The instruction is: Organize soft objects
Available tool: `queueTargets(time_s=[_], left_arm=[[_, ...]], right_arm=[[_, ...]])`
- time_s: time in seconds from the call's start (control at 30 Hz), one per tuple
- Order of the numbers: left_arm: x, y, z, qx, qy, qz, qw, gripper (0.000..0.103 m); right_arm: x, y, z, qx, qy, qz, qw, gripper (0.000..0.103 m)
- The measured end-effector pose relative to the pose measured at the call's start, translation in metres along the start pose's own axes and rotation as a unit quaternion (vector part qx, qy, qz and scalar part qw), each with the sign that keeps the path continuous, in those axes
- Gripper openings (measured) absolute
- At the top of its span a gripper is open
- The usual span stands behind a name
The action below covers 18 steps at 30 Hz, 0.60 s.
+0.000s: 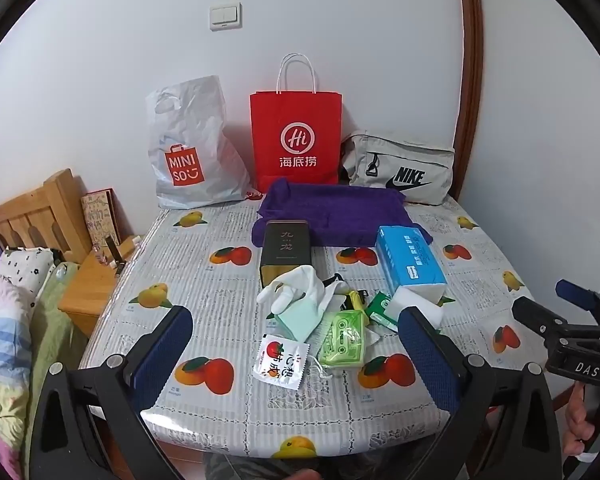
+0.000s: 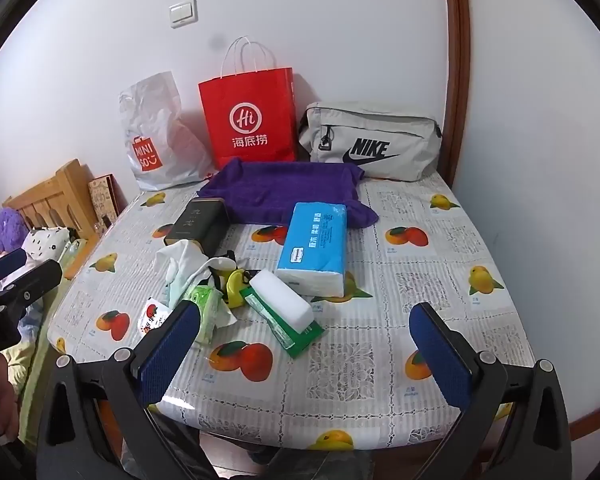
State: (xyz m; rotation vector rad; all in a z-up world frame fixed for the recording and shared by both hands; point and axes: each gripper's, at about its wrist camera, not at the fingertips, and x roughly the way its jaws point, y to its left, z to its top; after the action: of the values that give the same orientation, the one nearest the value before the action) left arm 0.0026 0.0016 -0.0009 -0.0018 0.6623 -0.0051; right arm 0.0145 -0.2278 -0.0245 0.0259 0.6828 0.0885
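Both tongs hover wide open and empty over the near edge of a counter (image 1: pixel 228 292) covered in a fruit-printed plastic cloth. The left tongs (image 1: pixel 296 344) gape above a jumble of small items at the counter's middle, touching none of them; the right tongs (image 2: pixel 312 344) spread just as wide over bare cloth toward the near right corner.

The jumble includes a crumpled white cloth glove (image 1: pixel 296 288), a pale green soft pack printed with cassette shapes (image 1: pixel 342 344), a white sachet with a red tomato print (image 1: pixel 280 360), a yellow clip-like object (image 2: pixel 236 286) and a white foam block (image 2: pixel 282 296) lying on a green wrapper (image 2: pixel 296 332).

Just beyond, a dark rectangular tin with gold lettering (image 1: pixel 284 248) stands left of a blue-and-white soft pack of tissues (image 1: pixel 410 260), both touching the front of a folded purple towel (image 1: pixel 332 212).

Along the far edge, against the wall, stand a white plastic Miniso shopping bag (image 1: pixel 188 148), a red paper carrier bag with white handles (image 1: pixel 296 136) and a grey Nike pouch (image 1: pixel 400 168). A wooden bed headboard (image 1: pixel 32 208) and bedding sit off the counter's left edge.
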Motion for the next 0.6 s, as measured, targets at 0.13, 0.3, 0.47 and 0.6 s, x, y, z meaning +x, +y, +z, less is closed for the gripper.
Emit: queueTargets(time_s=[0.13, 0.3, 0.47, 0.6], left_arm=[[0.005, 0.001, 0.002, -0.009, 0.006, -0.006, 0.9999, 0.103], [-0.002, 0.001, 0.005, -0.007, -0.004, -0.003, 1.0, 0.103], [-0.004, 0.002, 0.002, -0.001, -0.006, 0.0, 1.0, 0.103], [-0.003, 0.002, 0.002, 0.002, -0.005, 0.002, 1.0, 0.103]], right_arm=[[-0.002, 0.002, -0.001, 0.003, 0.0, 0.0, 1.0, 0.103], [-0.002, 0.0, 0.0, 0.007, 0.0, 0.006, 1.0, 0.103], [-0.004, 0.0, -0.001, 0.006, -0.001, 0.008, 1.0, 0.103], [-0.006, 0.004, 0.0, 0.0, -0.004, 0.007, 1.0, 0.103]])
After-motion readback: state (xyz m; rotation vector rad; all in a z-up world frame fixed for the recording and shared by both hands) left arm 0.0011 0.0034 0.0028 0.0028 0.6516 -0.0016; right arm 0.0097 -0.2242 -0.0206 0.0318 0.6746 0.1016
